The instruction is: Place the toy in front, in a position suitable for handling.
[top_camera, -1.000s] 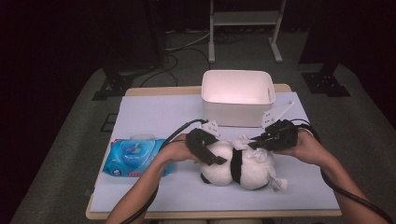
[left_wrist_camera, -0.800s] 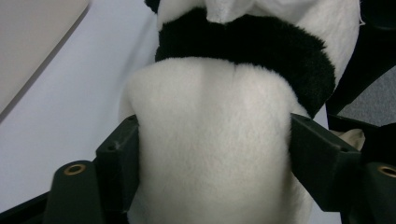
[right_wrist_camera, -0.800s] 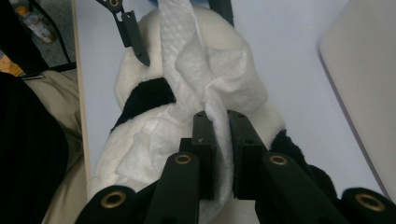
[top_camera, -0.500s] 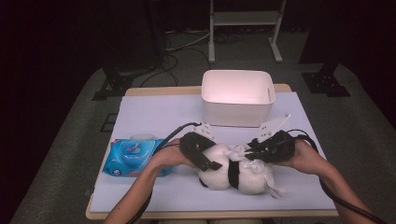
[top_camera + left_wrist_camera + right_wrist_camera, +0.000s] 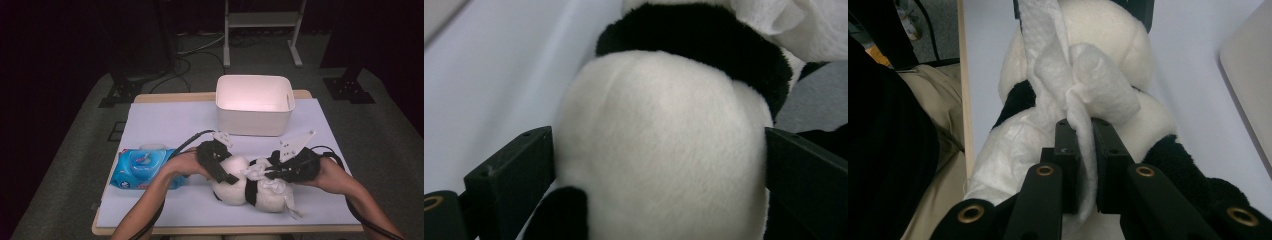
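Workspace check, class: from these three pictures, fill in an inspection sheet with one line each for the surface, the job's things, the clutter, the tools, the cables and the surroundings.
Surface: table with a pale cover over a wooden top, its edge bare at the front.
Job's things: plush panda lying near the front edge; white wipe draped over it.
Clutter: blue wipes pack at the left; white bin at the back.
Tools: left tool has its jaws spread either side of the panda's white body; right tool is shut on the wipe.
Cables: black cable trails from the left tool; floor cables behind the table.
Surroundings: dark room, grey floor, white stand at the back.
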